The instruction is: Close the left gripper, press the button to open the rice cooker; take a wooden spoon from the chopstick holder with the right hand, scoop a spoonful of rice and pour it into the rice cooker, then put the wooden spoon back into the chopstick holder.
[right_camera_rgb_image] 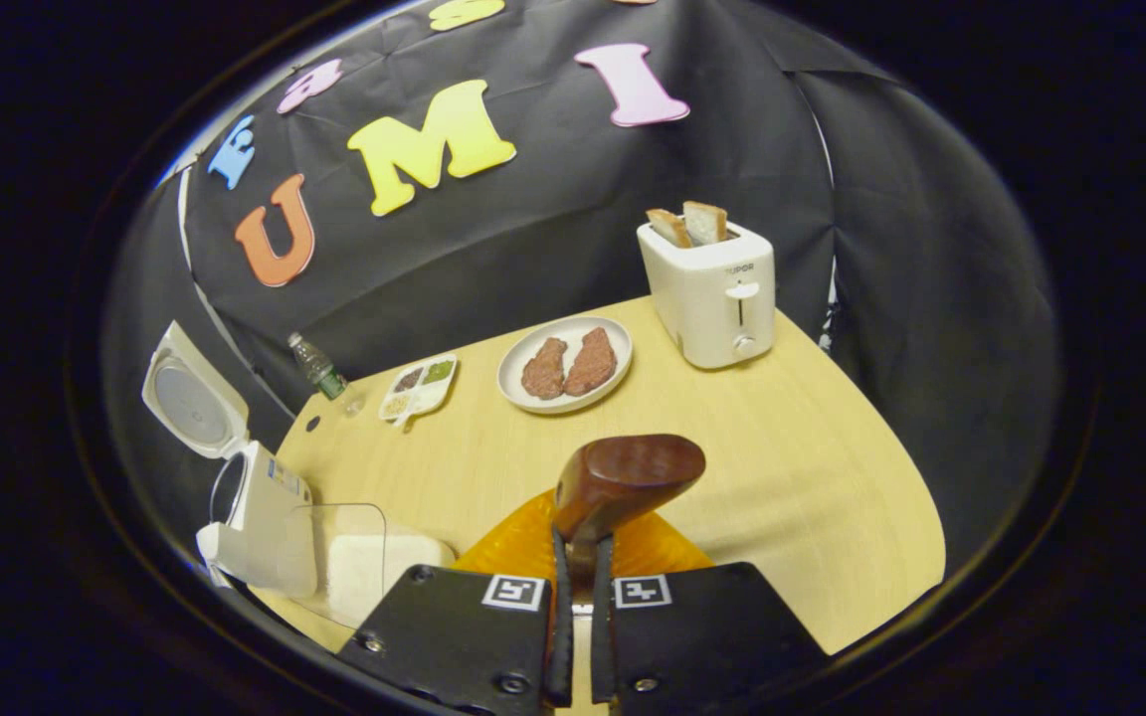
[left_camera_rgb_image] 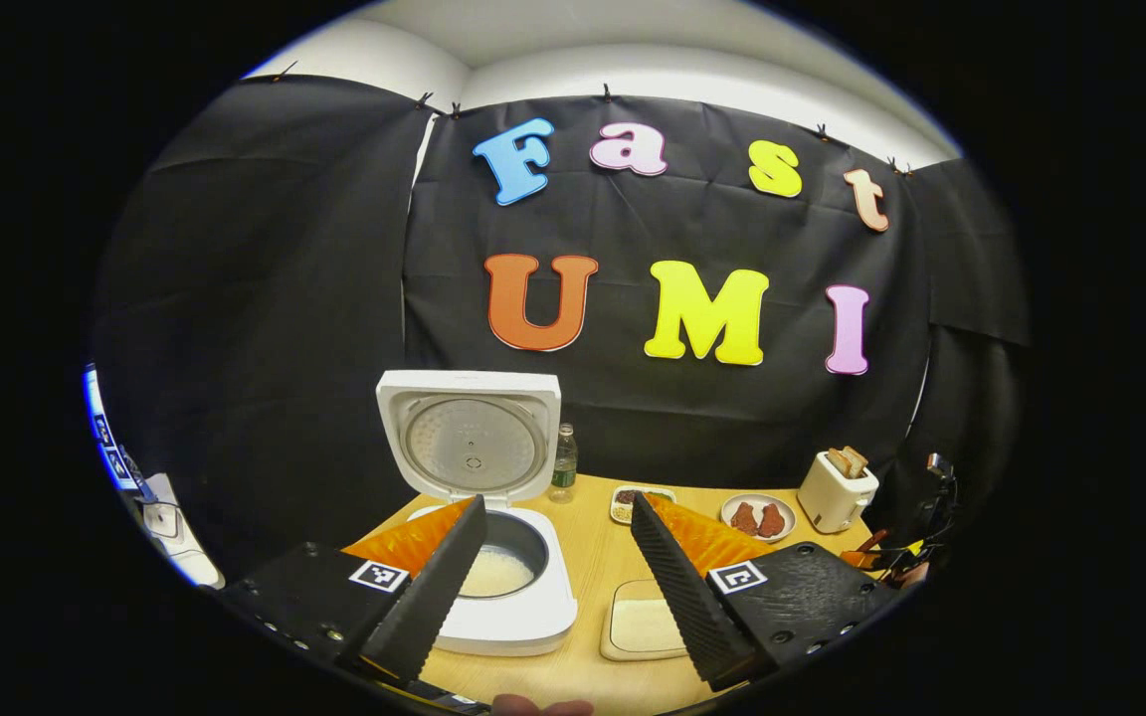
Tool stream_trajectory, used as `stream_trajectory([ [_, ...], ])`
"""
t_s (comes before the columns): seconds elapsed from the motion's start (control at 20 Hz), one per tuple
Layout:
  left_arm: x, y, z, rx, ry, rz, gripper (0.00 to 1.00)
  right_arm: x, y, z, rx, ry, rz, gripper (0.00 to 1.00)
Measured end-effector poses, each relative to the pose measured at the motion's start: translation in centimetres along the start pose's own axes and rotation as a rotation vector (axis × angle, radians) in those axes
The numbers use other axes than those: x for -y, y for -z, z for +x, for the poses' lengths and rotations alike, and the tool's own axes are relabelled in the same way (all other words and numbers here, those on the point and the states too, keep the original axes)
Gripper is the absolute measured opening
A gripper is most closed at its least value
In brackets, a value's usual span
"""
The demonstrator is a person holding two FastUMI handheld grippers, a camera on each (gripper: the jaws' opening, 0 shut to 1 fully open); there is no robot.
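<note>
Right gripper [right_camera_rgb_image: 581, 557] clamped narrow on the wooden spoon [right_camera_rgb_image: 623, 477], bowl sticking up over the table [right_camera_rgb_image: 782, 467]. Left gripper [left_camera_rgb_image: 558, 517] spread wide, gripping nothing, hovering over the near table edge. Just beyond its fingers, rice container [left_camera_rgb_image: 645, 622] and beside it the rice cooker [left_camera_rgb_image: 503, 587], lid [left_camera_rgb_image: 471, 435] upright and open, white rice in the pot. Farther back: bottle [left_camera_rgb_image: 563, 464], divided dish [right_camera_rgb_image: 419, 386], plate of meat [right_camera_rgb_image: 565, 365], toaster [right_camera_rgb_image: 710, 288] with bread.
</note>
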State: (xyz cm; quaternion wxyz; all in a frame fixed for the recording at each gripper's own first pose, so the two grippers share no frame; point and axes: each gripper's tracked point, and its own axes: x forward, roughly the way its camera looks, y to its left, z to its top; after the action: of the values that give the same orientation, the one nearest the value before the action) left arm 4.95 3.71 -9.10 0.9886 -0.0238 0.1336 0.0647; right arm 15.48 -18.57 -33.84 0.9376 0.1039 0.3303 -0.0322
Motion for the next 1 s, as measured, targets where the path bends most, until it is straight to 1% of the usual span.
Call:
stream_trajectory([
  [0.15, -0.3, -0.6, -0.2, 0.003, -0.015, -0.006, 0.94, -0.2, 0.8, 0.8, -0.007, -0.006, 0.001, 0.15],
  [0.25, -0.4, -1.2, -0.1, 0.012, -0.019, -0.006, 0.94, -0.5, 0.6, 0.8, 0.004, -0.021, 0.012, 0.19],
  [0.35, -0.4, -1.2, -0.2, 0.013, -0.017, -0.007, 0.94, -0.9, 0.5, 0.6, 0.012, -0.035, -0.003, 0.23],
  [0.45, -0.2, -1.6, -0.3, 0.018, -0.009, -0.015, 0.94, -0.4, -0.1, 0.2, 0.028, -0.012, -0.029, 0.57],
  [0.5, -0.3, -2.0, -0.2, 0.024, -0.006, -0.019, 0.94, 0.3, -0.5, -0.1, 0.039, 0.018, -0.033, 0.73],
  [0.55, -0.4, -2.4, -0.2, 0.032, -0.003, -0.02, 0.94, 0.8, -1.0, -0.8, 0.05, 0.038, -0.031, 0.78],
  [0.6, -0.5, -2.9, -0.1, 0.044, 0.001, -0.018, 0.94, 1.2, -1.5, -1.5, 0.064, 0.055, -0.026, 0.8],
  [0.65, -0.9, -3.6, 0.2, 0.059, 0.004, -0.008, 0.94, 1.8, -2.2, -2.2, 0.078, 0.074, -0.025, 0.77],
  [0.7, -1.6, -4.5, 0.4, 0.074, -0.002, 0.008, 0.94, 2.1, -2.9, -3.1, 0.093, 0.086, -0.022, 0.77],
  [0.75, -2.3, -5.6, 0.7, 0.091, -0.009, 0.025, 0.94, 2.4, -3.9, -4.3, 0.116, 0.099, -0.021, 0.81],
  [0.8, -2.9, -6.7, 1.0, 0.105, -0.013, 0.034, 0.94, 2.7, -5.1, -5.5, 0.151, 0.115, -0.028, 0.77],
  [0.85, -3.6, -7.9, 1.4, 0.119, -0.019, 0.033, 0.94, 3.0, -6.4, -6.7, 0.188, 0.13, -0.042, 0.77],
  [0.9, -4.3, -9.0, 1.9, 0.126, -0.025, 0.027, 0.94, 3.1, -7.6, -8.1, 0.224, 0.143, -0.057, 0.81],
  [0.95, -4.9, -10.0, 2.6, 0.133, -0.033, 0.02, 0.94, 3.0, -8.8, -9.5, 0.258, 0.151, -0.074, 0.78],
  [1.0, -5.3, -11.0, 3.3, 0.136, -0.039, 0.016, 0.94, 2.8, -9.9, -11.0, 0.293, 0.159, -0.094, 0.82],
])
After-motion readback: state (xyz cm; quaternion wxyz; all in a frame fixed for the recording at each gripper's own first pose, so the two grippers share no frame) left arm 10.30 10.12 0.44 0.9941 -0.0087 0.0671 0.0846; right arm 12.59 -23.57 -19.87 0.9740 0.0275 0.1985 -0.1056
